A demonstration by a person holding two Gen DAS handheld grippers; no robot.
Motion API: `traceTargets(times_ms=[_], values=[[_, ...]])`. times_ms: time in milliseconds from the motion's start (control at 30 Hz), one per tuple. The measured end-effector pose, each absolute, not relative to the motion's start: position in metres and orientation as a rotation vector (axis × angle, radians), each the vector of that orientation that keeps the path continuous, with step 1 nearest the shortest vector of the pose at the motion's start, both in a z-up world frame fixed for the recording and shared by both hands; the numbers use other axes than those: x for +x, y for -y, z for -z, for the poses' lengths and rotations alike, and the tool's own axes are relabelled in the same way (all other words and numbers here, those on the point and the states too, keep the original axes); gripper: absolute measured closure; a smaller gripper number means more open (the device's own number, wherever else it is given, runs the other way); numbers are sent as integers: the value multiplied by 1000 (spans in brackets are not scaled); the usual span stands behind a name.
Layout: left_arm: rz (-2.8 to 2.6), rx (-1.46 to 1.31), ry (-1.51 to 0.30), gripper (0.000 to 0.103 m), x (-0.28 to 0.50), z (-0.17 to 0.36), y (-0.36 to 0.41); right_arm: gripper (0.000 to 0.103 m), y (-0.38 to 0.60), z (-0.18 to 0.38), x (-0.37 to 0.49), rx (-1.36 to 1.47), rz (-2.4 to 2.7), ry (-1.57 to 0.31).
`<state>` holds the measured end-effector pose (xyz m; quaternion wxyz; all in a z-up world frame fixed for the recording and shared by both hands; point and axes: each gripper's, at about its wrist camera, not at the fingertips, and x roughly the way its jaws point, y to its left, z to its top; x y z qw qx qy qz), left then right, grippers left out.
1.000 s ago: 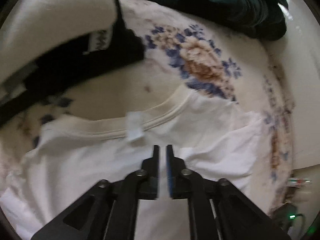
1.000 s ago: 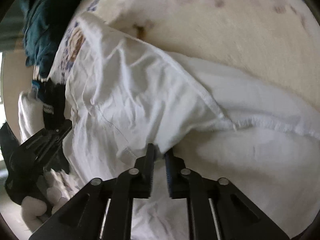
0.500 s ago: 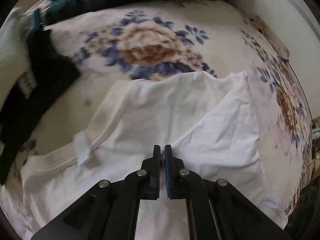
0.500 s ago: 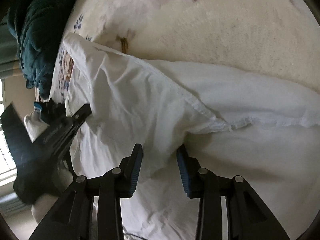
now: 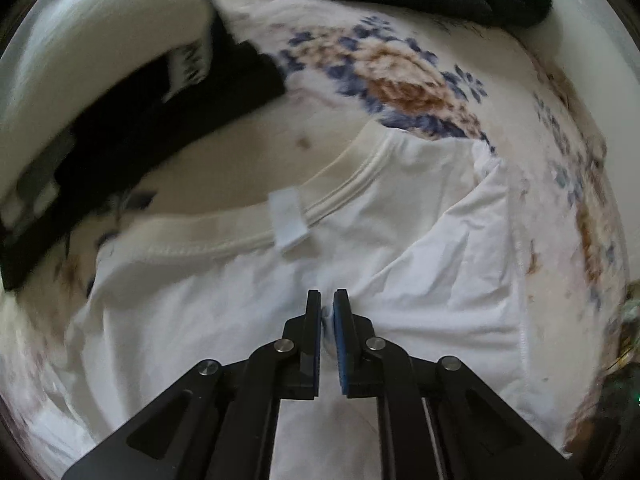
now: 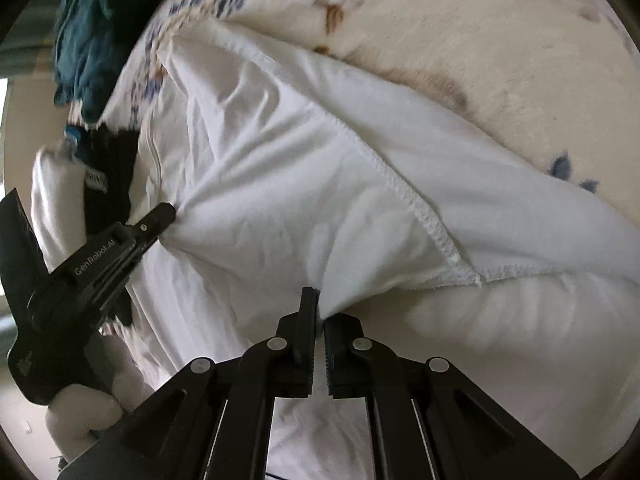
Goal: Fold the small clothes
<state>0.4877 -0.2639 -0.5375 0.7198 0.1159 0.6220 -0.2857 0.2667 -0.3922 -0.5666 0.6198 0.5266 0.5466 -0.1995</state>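
Your left gripper and right gripper, fingers just closed, each pinch a fold of the white shirt lying on the floral blanket, ready to fold.

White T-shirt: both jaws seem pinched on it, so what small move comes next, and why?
Probably lift both pinches together and carry the fabric over. The left gripper and right gripper, whose jaws have just been closing, each clamp the white T-shirt, which is partly folded on the floral blanket.
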Motion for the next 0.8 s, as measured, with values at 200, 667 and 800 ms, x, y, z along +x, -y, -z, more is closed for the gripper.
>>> traceTargets(times_ms=[200, 667, 800], values=[[490, -9, -1294, 16, 481, 498, 205, 43, 390, 534, 262, 999, 433, -1302], [-291, -758, -1344, 9, 342, 523, -78, 9, 335, 492, 294, 546, 369, -1377], [-288, -1004, -1295, 11, 351, 554, -112, 9, 320, 496, 301, 511, 349, -1398]])
